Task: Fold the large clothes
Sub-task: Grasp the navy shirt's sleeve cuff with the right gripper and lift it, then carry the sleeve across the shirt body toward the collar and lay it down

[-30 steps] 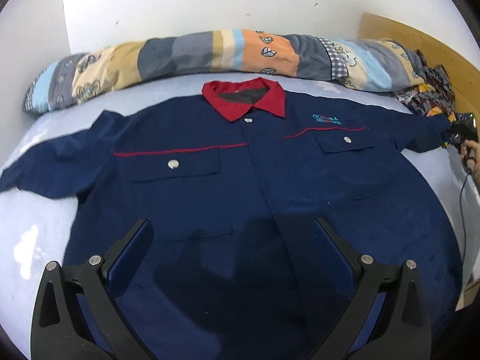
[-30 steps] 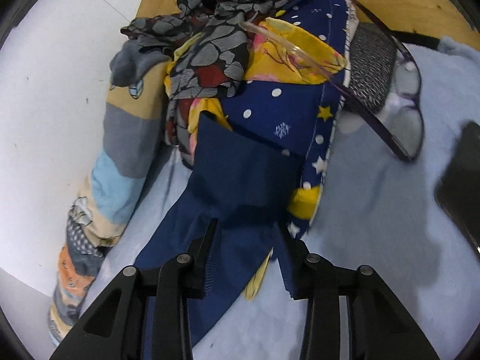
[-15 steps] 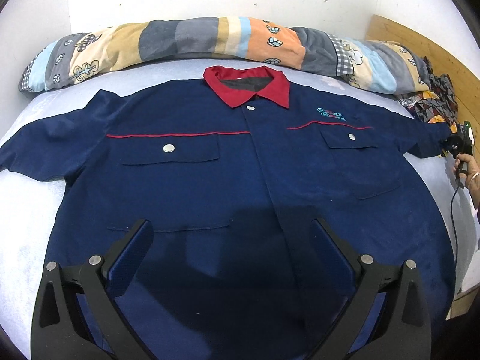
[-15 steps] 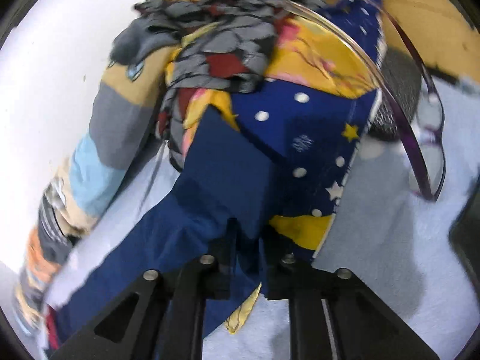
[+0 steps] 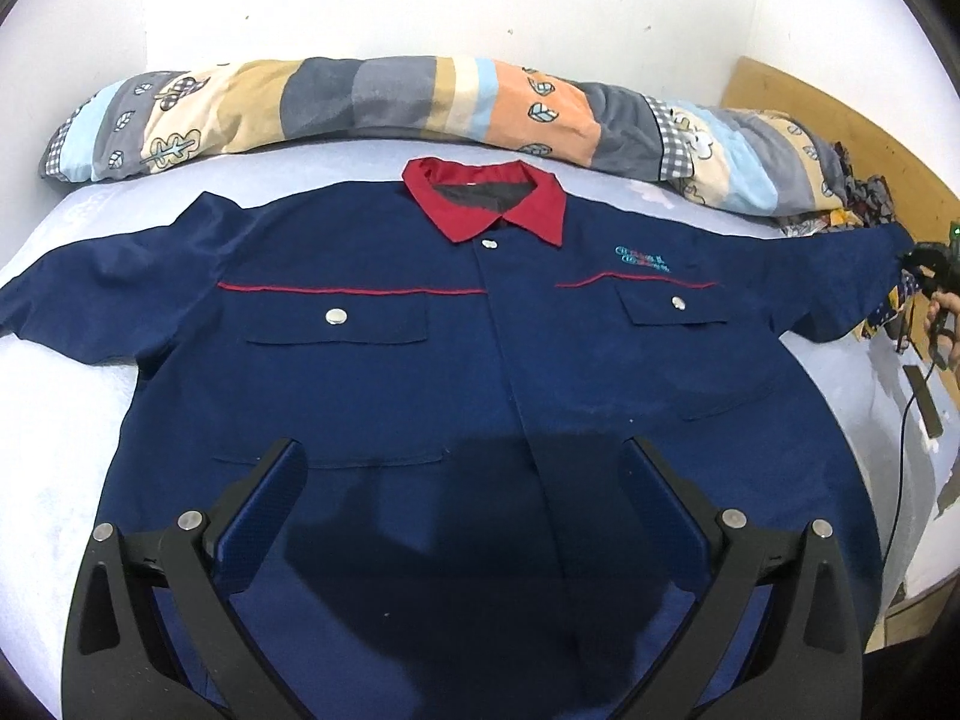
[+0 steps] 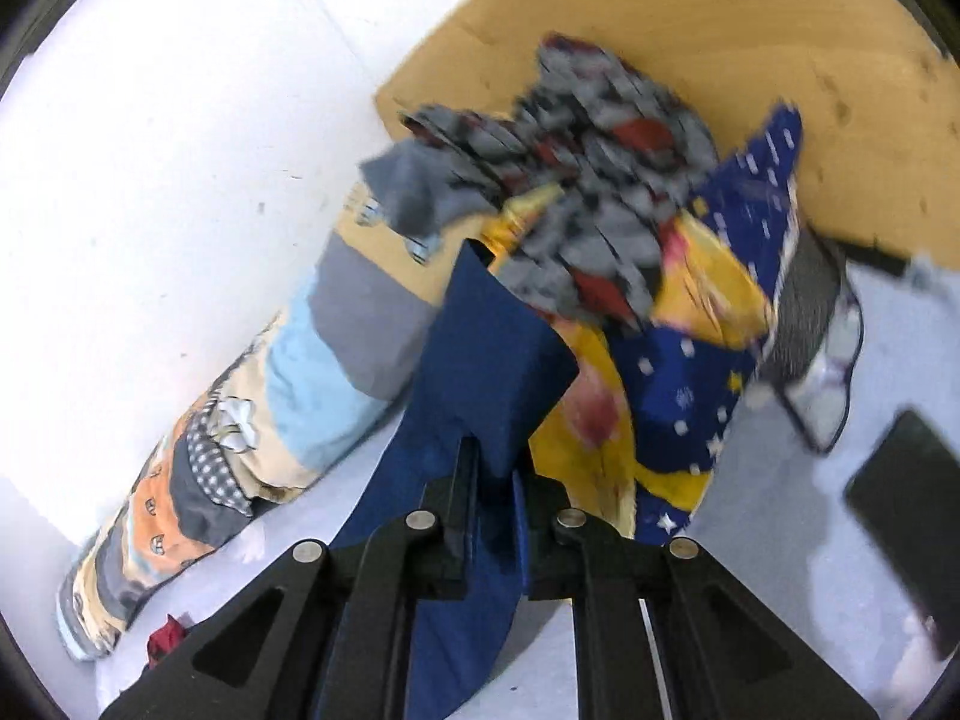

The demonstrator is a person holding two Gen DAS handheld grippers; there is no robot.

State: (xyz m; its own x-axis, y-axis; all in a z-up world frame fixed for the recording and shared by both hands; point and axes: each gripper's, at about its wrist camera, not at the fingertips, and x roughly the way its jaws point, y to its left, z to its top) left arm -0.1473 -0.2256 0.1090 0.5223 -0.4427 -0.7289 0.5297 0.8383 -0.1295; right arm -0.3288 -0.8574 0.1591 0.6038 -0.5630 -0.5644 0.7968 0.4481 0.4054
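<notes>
- On the bed (image 5: 54,420), a navy shirt (image 5: 480,360) with a red collar (image 5: 486,204) lies spread face up, collar toward 12 o'clock and sleeves out toward 9 and 3 in the left wrist view.
- A long patchwork bolster (image 5: 384,102) runs along the white wall (image 5: 420,0) just beyond the collar.
- At 2 o'clock a heap of patterned clothes (image 6: 630,210) sits against a wooden headboard (image 6: 720,30), touching the sleeve (image 6: 492,372) end and crowding it.
- Near that heap lie a pair of glasses (image 6: 840,372) and a dark phone (image 6: 906,516) on the sheet.
- The left claw (image 5: 462,480) hangs over the shirt's lower front, jaws spread wide, gripping nothing, tilted down at the cloth.
- The right claw (image 6: 492,480) has just been closing; its jaws now pinch the sleeve cuff, which stands up between them.
- Far out at 3 o'clock in the left wrist view, a hand (image 5: 945,318) holds that claw with the sleeve pulled up off the bed.
</notes>
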